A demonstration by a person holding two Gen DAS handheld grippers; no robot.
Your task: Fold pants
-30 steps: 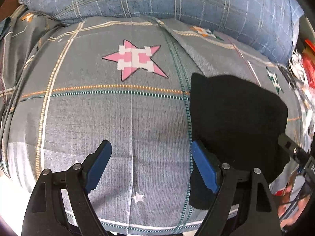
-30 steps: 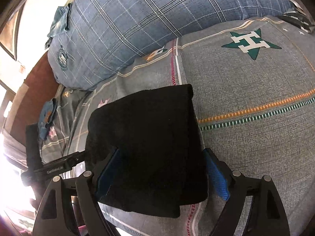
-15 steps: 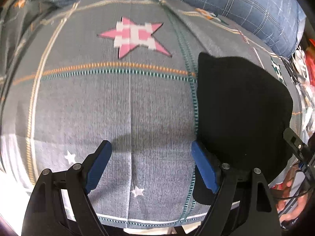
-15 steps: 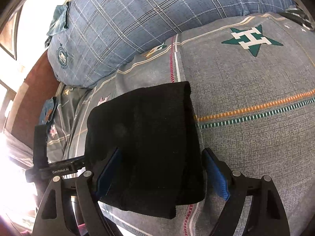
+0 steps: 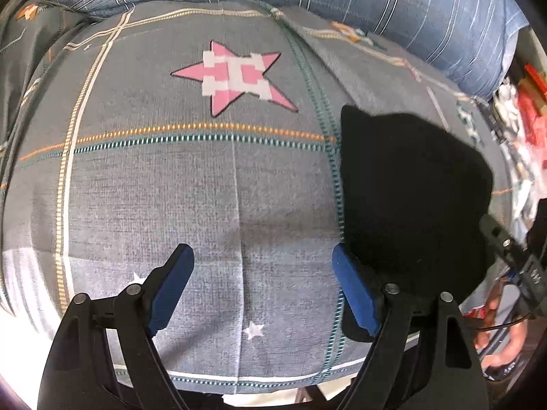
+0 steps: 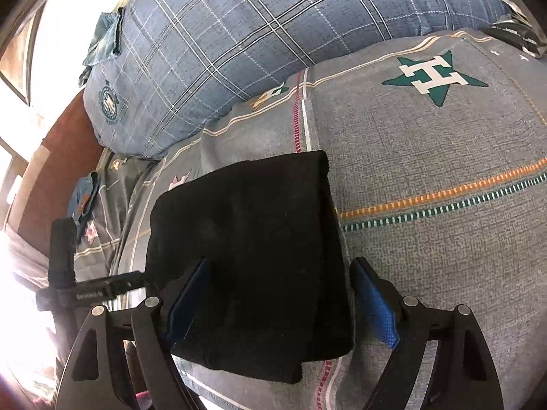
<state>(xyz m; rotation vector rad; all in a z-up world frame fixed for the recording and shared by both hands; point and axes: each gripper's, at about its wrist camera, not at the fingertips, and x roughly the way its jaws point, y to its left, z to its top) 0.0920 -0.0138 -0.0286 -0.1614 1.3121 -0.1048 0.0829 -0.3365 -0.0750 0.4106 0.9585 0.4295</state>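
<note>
The black pants [image 5: 410, 188] lie folded into a thick rectangle on the grey patterned bedsheet [image 5: 154, 188]. My left gripper [image 5: 261, 253] is open over bare sheet just left of them, and its right finger [image 5: 355, 290] is close to the pants' left edge. In the right wrist view the folded pants [image 6: 246, 222] lie flat under my right gripper [image 6: 280, 266], which is open. Its left finger [image 6: 188, 304] is over the cloth and its right finger [image 6: 374, 304] is just past the pants' right edge. Nothing is gripped.
A large blue plaid pillow [image 6: 273, 34] lies along the far side of the bed. The bed's near edge runs just below the grippers. Red and white clutter [image 5: 526, 102] and a person's hand [image 5: 495, 335] show at the right. A brown headboard [image 6: 58, 157] stands at the left.
The left gripper has tipped a little further down toward the sheet, so the pink star sits higher in its view. The pants and the right gripper have stayed still.
</note>
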